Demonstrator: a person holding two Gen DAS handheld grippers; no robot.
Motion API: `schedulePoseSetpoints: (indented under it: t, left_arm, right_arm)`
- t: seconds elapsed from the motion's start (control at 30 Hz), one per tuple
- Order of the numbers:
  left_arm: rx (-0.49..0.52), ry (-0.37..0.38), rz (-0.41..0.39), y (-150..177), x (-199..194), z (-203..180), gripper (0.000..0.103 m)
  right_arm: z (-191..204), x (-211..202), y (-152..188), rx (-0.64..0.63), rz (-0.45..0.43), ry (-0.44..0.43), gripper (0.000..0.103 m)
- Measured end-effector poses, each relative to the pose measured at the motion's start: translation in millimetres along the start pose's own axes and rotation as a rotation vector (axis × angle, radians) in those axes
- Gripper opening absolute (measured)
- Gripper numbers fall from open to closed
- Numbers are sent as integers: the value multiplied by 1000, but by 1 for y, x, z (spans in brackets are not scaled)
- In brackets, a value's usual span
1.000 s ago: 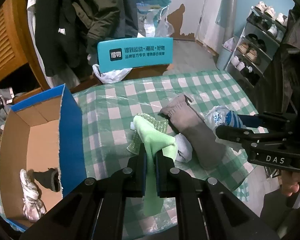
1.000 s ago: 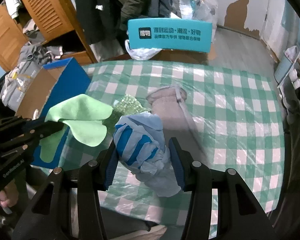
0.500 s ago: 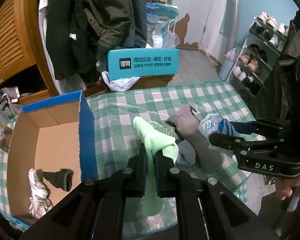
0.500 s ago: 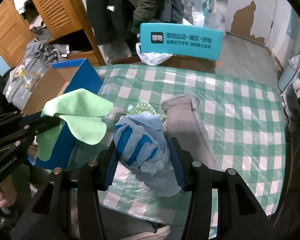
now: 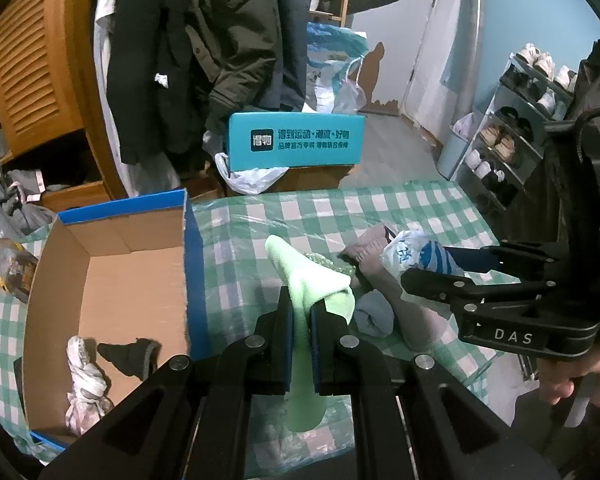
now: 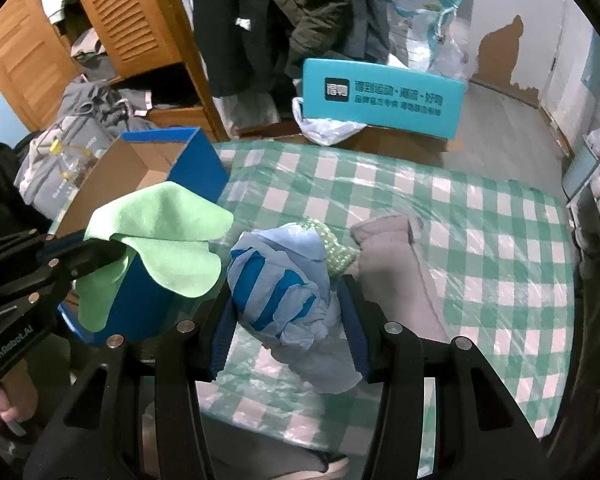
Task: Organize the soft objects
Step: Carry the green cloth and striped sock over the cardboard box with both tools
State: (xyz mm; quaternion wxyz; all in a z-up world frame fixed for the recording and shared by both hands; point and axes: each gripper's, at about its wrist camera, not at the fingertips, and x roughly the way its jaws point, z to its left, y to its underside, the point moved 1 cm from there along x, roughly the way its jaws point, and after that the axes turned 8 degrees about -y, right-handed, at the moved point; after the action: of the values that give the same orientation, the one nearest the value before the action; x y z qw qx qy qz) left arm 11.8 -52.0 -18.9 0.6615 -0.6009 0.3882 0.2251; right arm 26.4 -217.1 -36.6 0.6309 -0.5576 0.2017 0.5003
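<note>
My left gripper (image 5: 301, 308) is shut on a light green cloth (image 5: 308, 280), held above the checked table; the same cloth (image 6: 160, 240) hangs at the left of the right wrist view. My right gripper (image 6: 286, 292) is shut on a crumpled blue-striped plastic bag (image 6: 278, 288), also seen as the bag (image 5: 420, 254) in the left wrist view. On the table lie a grey sock (image 6: 396, 256), a small blue-grey bundle (image 5: 374, 314) and a pale green knobbly item (image 6: 340, 252). The open blue cardboard box (image 5: 192, 264) stands at the left.
Inside the box lie a white rag (image 5: 82, 372) and a dark sock (image 5: 134, 356). A teal box (image 5: 296, 140) stands beyond the table's far edge, with hanging coats (image 5: 228, 40) behind it. A shoe rack (image 5: 512, 136) is at the right. A hand (image 5: 564, 380) holds the right gripper.
Both grippers have risen and drawn back from the table, each keeping its load. More of the box and of the room behind has come into view.
</note>
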Motion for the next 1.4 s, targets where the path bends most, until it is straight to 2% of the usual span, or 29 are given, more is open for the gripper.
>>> schedulePoseSetpoints:
  t: [0.9, 1.4]
  left_arm:
    - [-100, -50, -72, 2, -41, 62, 7]
    - [-184, -94, -55, 16, -44, 114, 7]
  right_arm:
    - [70, 12, -30, -96, -15, -55, 48]
    - [127, 37, -45, -170, 18, -100, 48]
